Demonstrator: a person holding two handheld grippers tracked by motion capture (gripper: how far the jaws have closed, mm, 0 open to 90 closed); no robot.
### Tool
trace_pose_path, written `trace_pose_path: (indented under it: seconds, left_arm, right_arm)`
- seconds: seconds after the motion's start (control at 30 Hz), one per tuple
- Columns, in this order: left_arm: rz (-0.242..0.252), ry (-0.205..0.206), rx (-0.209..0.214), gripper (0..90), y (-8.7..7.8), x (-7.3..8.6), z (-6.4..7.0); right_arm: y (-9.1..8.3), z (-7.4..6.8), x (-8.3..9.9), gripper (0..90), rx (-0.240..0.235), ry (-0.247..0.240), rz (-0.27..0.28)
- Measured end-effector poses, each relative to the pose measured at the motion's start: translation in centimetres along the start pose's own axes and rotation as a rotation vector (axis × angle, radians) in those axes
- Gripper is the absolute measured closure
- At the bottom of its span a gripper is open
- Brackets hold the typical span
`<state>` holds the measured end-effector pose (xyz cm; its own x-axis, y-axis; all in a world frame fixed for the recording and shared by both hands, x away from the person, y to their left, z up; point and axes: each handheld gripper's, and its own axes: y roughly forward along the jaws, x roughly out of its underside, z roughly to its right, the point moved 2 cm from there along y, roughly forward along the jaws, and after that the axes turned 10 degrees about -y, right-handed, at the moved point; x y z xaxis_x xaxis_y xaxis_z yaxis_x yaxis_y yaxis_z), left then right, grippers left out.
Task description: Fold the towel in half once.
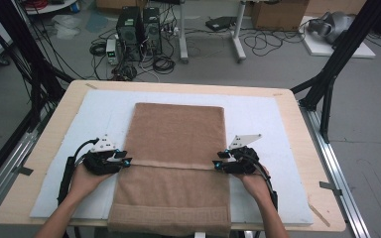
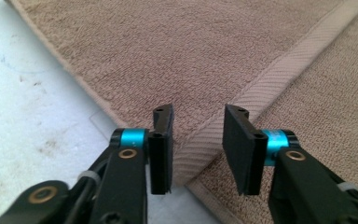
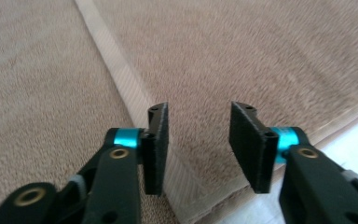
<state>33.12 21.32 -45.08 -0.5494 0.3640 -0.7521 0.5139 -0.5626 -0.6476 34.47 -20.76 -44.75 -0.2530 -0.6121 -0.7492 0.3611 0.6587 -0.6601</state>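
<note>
1. Nearest the person, the brown terry towel [image 1: 173, 163] hangs a little over the table's front edge, its patterned woven band running across that near end. The rest lies flat on the white padded mat [image 1: 263, 124], reaching well toward the far side.

2. A layer of the towel appears folded over the rest: its ribbed hem [image 2: 265, 84] crosses the cloth from side to side about midway, and both grippers sit at the ends of that line.

3. The left gripper [image 2: 198, 149] hovers over the left corner of the hem, jaws moderately wide apart with nothing between them. The right gripper [image 3: 200, 149] stands the same way over the right corner, jaws parted and empty, the hem [image 3: 121, 79] running off beyond its left jaw.

4. Handling, as a judgement: the towel is soft, limp and light, with a grippy pile, so it should not slip but will sag and crease wherever unsupported. The flat ribbed hem at each corner looks like the firmest place to pinch; taking both corners together would keep the edge straight.

5. Edges and room: bare mat lies just beside each towel side. The wooden table [image 1: 297, 134] frames the mat, and black frame legs [image 1: 327, 89] stand at the far corners, well apart from the grippers.
</note>
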Motion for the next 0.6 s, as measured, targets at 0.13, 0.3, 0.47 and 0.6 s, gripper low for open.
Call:
trace_pose_path:
  seconds: [0.13, 0.3, 0.47, 0.6]
  left_arm:
    - [0.020, -0.015, -0.003, 79.7, 0.5, 0.3, -0.1]
    - [0.049, -0.038, -0.002, 86.7, 0.3, 0.4, -0.1]
    - [0.095, -0.046, 0.014, 87.0, -0.8, -0.2, 0.0]
    - [0.121, -0.054, 0.027, 87.0, -1.7, -0.6, 0.1]
  right_arm:
    - [0.8, -0.1, 0.6, 71.8, -0.014, -0.008, -0.020]
    - [0.7, 0.2, 0.5, 84.8, -0.044, -0.010, -0.008]
    - [0.0, 0.4, 0.1, 85.6, -0.042, -0.014, 0.016]
    - [-0.9, 0.6, -0.7, 85.6, -0.043, -0.017, 0.044]
